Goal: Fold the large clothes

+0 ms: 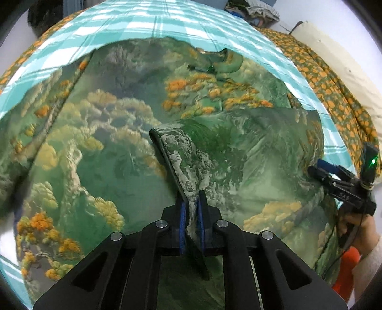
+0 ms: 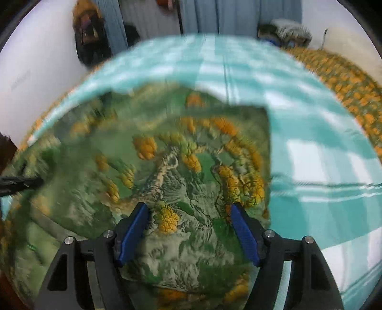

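Garment (image 1: 114, 147) spread flat | left gripper (image 1: 191, 209) pinching hem | right gripper (image 2: 188, 229) agape

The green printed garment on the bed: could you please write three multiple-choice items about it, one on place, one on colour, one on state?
1. The garment lies on:
A. a teal checked sheet
B. a wooden floor
C. a glass table

2. Its clusters of blooms are:
A. purple
B. orange and yellow
C. black

3. The left gripper is:
A. open above the cloth
B. out of view
C. shut on a fold of the garment

Answers: A, the teal checked sheet shows around its edges; B, orange and yellow patches dot the green; C, cloth is pinched between its pads.
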{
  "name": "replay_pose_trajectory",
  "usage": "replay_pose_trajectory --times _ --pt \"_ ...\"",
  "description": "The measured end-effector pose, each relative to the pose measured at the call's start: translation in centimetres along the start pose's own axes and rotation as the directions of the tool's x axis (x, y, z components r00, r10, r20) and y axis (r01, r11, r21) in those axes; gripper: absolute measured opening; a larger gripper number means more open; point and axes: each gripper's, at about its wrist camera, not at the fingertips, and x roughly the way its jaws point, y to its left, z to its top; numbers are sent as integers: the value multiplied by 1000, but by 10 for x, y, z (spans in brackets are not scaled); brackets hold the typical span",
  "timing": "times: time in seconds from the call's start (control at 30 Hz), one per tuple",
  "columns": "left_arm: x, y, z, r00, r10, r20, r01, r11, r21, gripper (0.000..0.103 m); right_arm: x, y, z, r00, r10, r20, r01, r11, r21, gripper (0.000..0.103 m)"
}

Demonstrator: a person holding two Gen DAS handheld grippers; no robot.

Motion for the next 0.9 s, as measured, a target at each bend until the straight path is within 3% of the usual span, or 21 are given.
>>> replay_pose_trajectory --times 0.2,0.37,0.5,0.63,0.9 --pt "11 4 -5 1000 4 12 -5 1000 13 9 5 0 25 997 7 -74 -8 1000 -6 74" --pt "13 10 -10 999 -9 31 9 1000 -7 9 -14 -6 76 999 13 36 -15 999 48 74" --pt "12 13 -14 999 -4 44 5 1000 -7 10 19 -13 107 1000 20 11 -22 993 114 74" --pt "13 13 -16 999 3 54 -2 1000 -3 10 64 -16 96 996 15 -83 -4 991 135 74" --pt "16 15 -21 998 -11 61 12 1000 -18 11 59 -14 80 997 21 -70 -12 992 127 74"
